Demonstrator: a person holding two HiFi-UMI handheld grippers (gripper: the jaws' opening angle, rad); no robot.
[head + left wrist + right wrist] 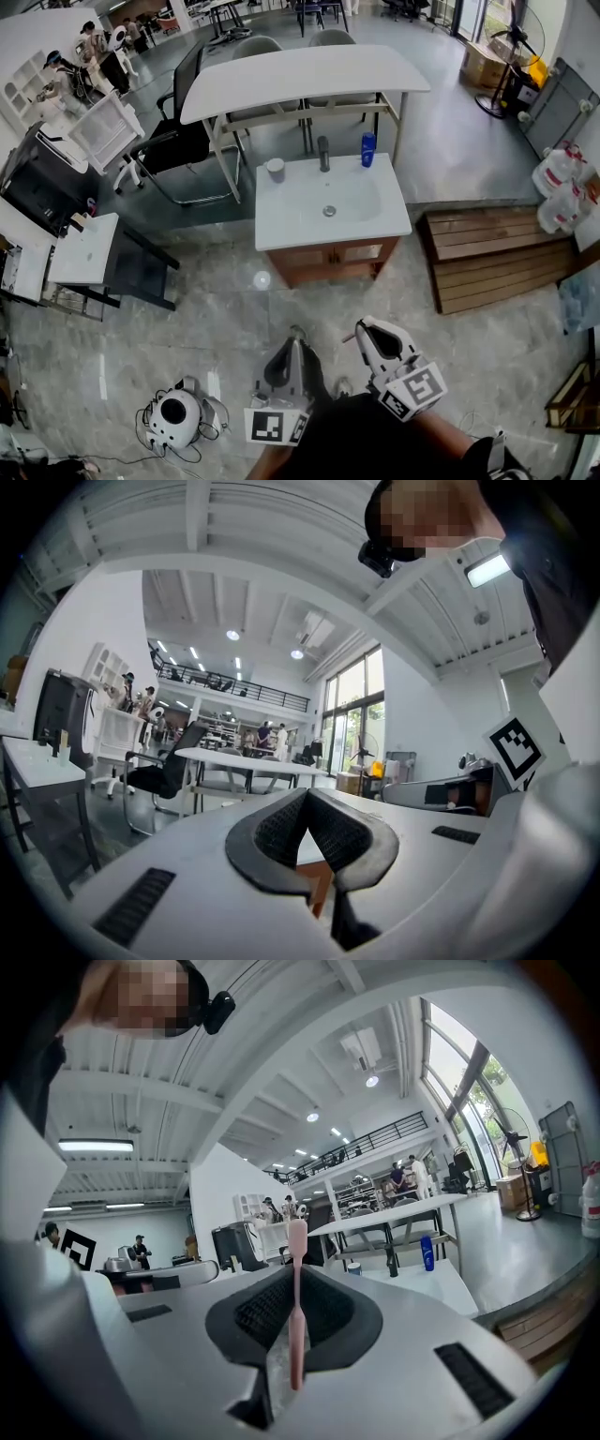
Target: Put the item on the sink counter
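Note:
A thin pink toothbrush (297,1297) stands upright between the dark pads of my right gripper (295,1274), which is shut on it. In the head view that gripper (361,330) is low in the frame, well short of the white sink counter (281,220). On the counter are a faucet (323,153), a blue bottle (368,148) and a grey cup (275,169). My left gripper (294,335) is beside the right one. Its jaws (306,794) meet at the tips with nothing between them. The right gripper view shows the counter (422,1283) and the blue bottle (427,1252) far ahead.
A wooden pallet (497,258) lies right of the sink cabinet, with water jugs (562,187) beyond it. Behind the sink stands a long white table (300,75) with chairs. A small white side table (84,248) is at the left. A round white device (175,412) with cables sits on the floor.

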